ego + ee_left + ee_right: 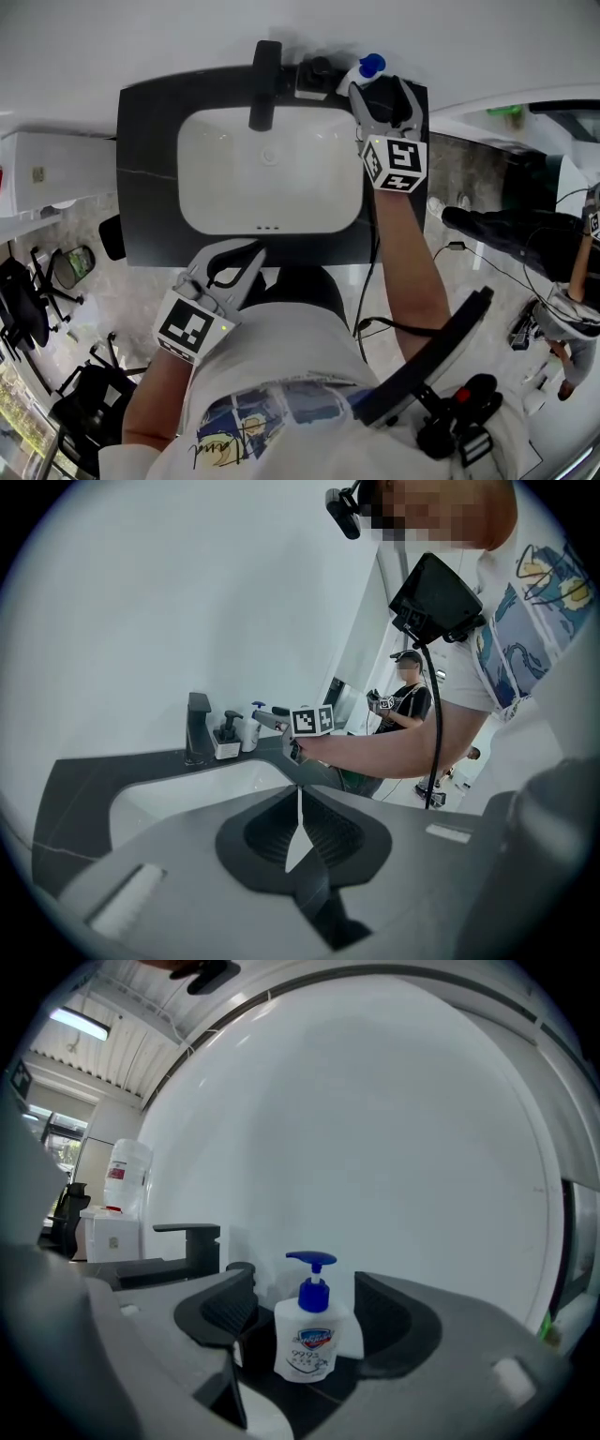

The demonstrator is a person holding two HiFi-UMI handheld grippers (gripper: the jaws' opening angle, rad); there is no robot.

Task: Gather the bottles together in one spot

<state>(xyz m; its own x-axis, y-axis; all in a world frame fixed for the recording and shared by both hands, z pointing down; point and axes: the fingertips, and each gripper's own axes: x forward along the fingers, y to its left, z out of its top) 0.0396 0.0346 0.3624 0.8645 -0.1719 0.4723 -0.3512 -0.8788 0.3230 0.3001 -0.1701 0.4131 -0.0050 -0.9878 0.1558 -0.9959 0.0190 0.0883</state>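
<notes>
A white soap bottle with a blue pump [307, 1335] stands upright on the black counter [141, 169], at the back right corner of the sink by the wall. My right gripper [305, 1321] is open, with one finger on each side of that bottle and a gap between the pads and its body. In the head view the blue-pump bottle [368, 66] shows just ahead of the right gripper [380, 92]. A second bottle with a black pump [314, 75] stands to its left, next to the black tap [264, 84]. My left gripper [246, 253] hangs shut and empty at the counter's near edge.
The white basin [270, 173] fills the middle of the counter. The wall runs right behind the bottles. From the left gripper view the tap [198, 726], the black-pump bottle [228, 735] and the blue-pump bottle [251, 728] stand in a row. Another person [572, 300] is at the right.
</notes>
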